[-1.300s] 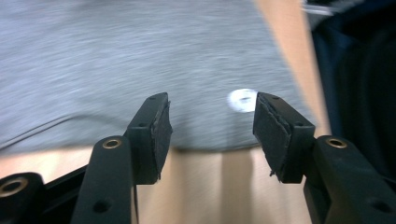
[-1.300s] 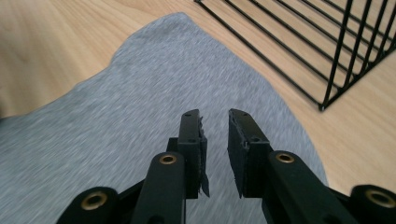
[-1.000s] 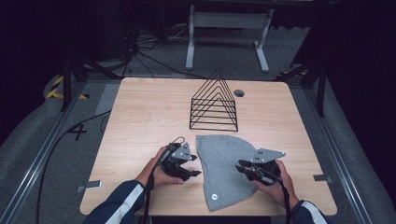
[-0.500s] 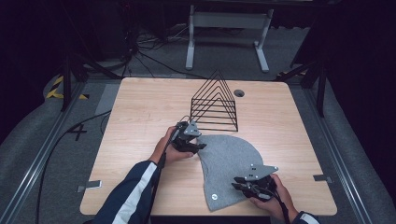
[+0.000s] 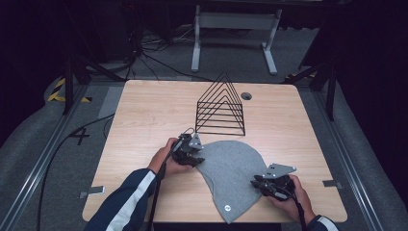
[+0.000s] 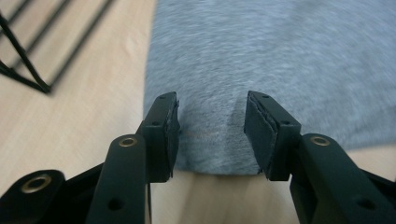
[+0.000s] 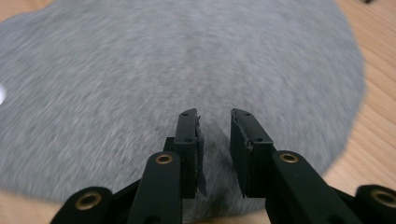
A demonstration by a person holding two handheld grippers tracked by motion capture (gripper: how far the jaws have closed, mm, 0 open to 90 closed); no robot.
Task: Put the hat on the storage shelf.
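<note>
On the worktop (image 5: 144,125), near edge: flat grey knitted fabric piece (image 5: 231,168), before the black wire rack (image 5: 221,108).
Handling: judged soft, light, floppy; pinch at edges.
Left hand-held gripper (image 6: 212,126): jaws closing, apart, astride the hem.
Right hand-held gripper (image 7: 215,140): narrow gap over cloth, not clamped.

Grey cloth (image 7: 187,60) motion-blurred, cut off at frame edges in both gripper views
</note>
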